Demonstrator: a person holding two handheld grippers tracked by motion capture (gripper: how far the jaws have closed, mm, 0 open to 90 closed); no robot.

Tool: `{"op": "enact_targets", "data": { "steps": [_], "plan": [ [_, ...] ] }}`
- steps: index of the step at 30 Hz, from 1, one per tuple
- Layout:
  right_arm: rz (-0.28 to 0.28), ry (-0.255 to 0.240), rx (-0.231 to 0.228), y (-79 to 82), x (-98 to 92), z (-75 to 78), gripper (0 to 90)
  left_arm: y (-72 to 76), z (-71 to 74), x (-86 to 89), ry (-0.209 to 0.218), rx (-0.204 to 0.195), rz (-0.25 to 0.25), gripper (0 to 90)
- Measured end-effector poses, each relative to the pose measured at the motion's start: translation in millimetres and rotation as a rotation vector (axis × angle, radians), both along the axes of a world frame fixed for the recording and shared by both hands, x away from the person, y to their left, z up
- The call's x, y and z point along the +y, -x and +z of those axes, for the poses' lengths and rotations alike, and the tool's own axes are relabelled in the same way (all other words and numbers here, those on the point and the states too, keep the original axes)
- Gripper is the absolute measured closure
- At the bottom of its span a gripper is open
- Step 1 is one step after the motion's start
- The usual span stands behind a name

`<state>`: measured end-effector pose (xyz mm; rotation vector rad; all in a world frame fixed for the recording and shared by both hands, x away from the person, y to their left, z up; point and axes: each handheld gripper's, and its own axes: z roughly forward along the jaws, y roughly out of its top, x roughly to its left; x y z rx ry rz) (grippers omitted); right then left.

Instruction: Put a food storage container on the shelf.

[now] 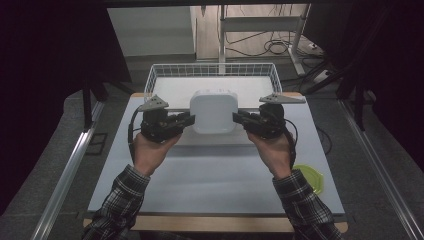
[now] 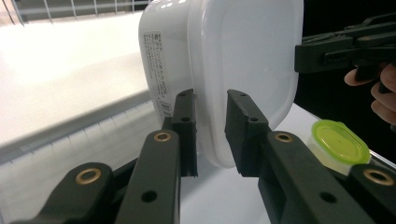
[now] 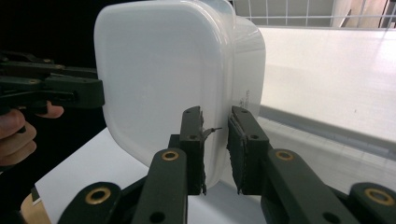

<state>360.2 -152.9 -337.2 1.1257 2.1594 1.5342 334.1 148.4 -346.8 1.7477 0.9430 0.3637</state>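
A white plastic container (image 1: 213, 112) with its lid on hangs in the air above the white table (image 1: 210, 175), held sideways between my two grippers. My left gripper (image 1: 186, 120) pinches the lid's rim on the container's left side; in the left gripper view its pads (image 2: 186, 121) press on both faces of that rim (image 2: 211, 116). On the opposite side my right gripper (image 1: 240, 119) is shut on the rim in the same way, its pads (image 3: 239, 135) clamping the edge (image 3: 215, 130). A printed label (image 2: 159, 70) runs down the container's side wall.
A white wire basket (image 1: 212, 72) stands at the table's far edge, just behind the held container. A small tub with a yellow-green lid (image 1: 310, 177) sits near the table's right edge, also seen as the green-lidded tub (image 2: 338, 142) in the left gripper view.
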Motion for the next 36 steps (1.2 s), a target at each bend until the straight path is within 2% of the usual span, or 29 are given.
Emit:
{"op": "enact_targets", "data": {
  "steps": [6, 9, 12, 14, 21, 29, 36],
  "plan": [
    [-0.003, -0.01, -0.007, -8.5, 3.1, 8.7, 76.3, -10.0, 8.3, 2.9, -0.002, -0.004, 0.006, 74.5],
    [-0.007, -0.009, -0.012, -12.9, 4.8, 13.9, 76.4, -16.7, 8.8, 4.3, 0.005, 0.009, 0.005, 74.4],
    [-0.009, -0.003, -0.016, -17.2, 6.7, 17.8, 76.5, -24.4, 7.1, 6.9, 0.033, 0.036, 0.002, 74.5],
    [-0.014, 0.006, -0.018, -20.2, 8.1, 20.1, 76.2, -26.8, 7.6, 7.9, 0.052, 0.04, -0.004, 74.3],
    [-0.012, -0.004, 0.001, -30.7, 8.2, 24.6, 74.7, -34.6, 12.7, 8.5, 0.057, 0.049, -0.008, 72.1],
    [-0.004, -0.018, 0.025, -42.9, 9.5, 28.6, 71.2, -44.7, 18.7, 6.9, 0.028, 0.027, -0.008, 66.4],
    [-0.002, -0.025, 0.029, -53.5, 11.7, 29.8, 65.9, -56.2, 20.0, 8.5, 0.051, 0.039, -0.017, 62.7]
  ]
}}
